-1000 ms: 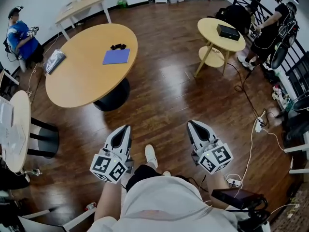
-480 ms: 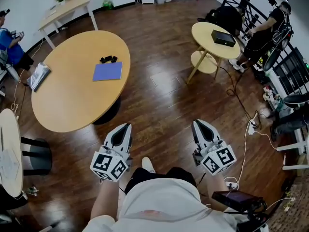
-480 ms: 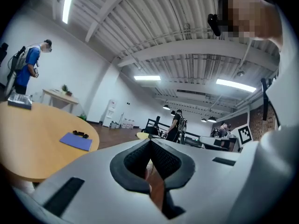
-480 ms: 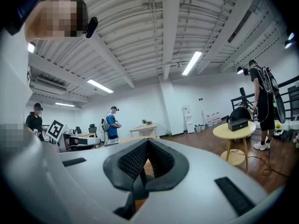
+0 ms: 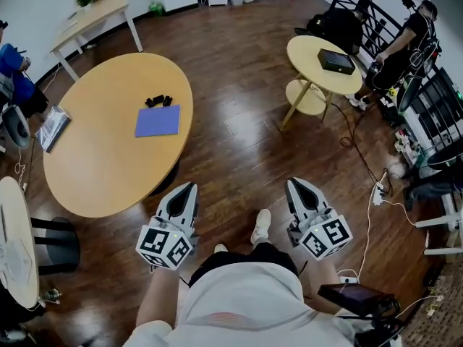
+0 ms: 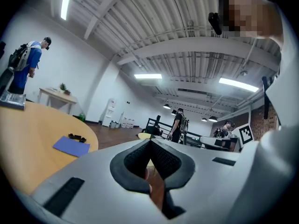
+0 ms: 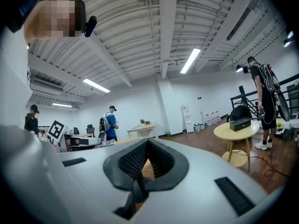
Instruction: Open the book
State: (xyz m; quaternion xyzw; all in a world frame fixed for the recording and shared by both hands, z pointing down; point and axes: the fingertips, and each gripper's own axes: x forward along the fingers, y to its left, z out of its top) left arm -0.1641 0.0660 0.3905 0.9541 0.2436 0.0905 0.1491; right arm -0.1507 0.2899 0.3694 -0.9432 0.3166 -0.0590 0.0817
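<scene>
A blue book [image 5: 158, 121] lies shut and flat on the big oval wooden table [image 5: 101, 172], just this side of a small black object [image 5: 158, 100]. My left gripper [image 5: 185, 188] and right gripper [image 5: 296, 184] hang in front of my body over the wooden floor, well short of the table, both shut on nothing. The left gripper view shows the book [image 6: 71, 146] low at the left, beyond the closed left gripper [image 6: 150, 142]. In the right gripper view the right gripper [image 7: 147, 142] is closed and no book shows.
A small round yellow table [image 5: 311, 49] with a black box [image 5: 336, 61] stands at the right, a person [image 5: 405, 42] beside it. Cables and a power strip [image 5: 377, 192] cross the floor at the right. A stack of papers [image 5: 52, 127] lies at the oval table's left edge.
I have stepped closer to the oval table, and it and the book have slid down and left in the head view. Both grippers stay shut in front of my body.
</scene>
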